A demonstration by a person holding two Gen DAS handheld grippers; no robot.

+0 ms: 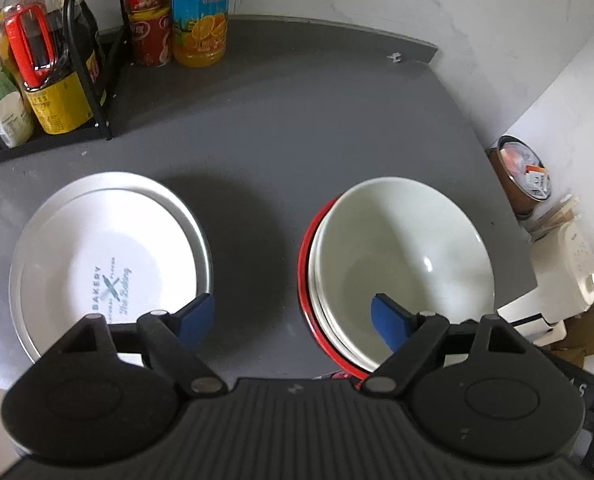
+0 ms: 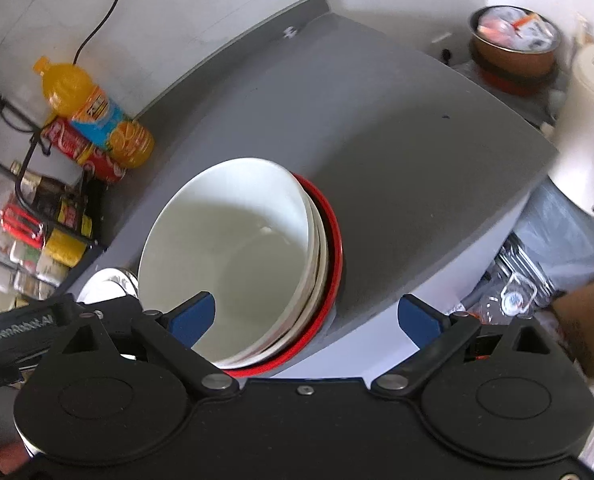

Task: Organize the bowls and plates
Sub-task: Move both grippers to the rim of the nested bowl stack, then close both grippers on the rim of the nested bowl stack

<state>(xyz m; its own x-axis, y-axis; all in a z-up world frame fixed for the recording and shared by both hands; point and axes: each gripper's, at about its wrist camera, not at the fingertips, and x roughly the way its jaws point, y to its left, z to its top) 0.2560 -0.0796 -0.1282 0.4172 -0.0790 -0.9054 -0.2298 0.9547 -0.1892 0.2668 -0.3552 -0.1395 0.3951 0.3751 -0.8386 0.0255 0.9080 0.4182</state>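
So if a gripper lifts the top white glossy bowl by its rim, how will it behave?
The top white glossy bowl looks ceramic: probably rigid, rather heavy, breakable. Its glazed rim may slip between the fingers. It sits nested in the bowl stack with the red-rimmed bowl, so it should lift free upward.

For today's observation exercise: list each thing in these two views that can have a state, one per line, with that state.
left gripper: open, holding nothing
right gripper: open, holding nothing
white bowl: upright, empty, nested on top of the bowl stack
red bowl: upright, bottom of stack
plates: stacked, face up
orange juice bottle: upright
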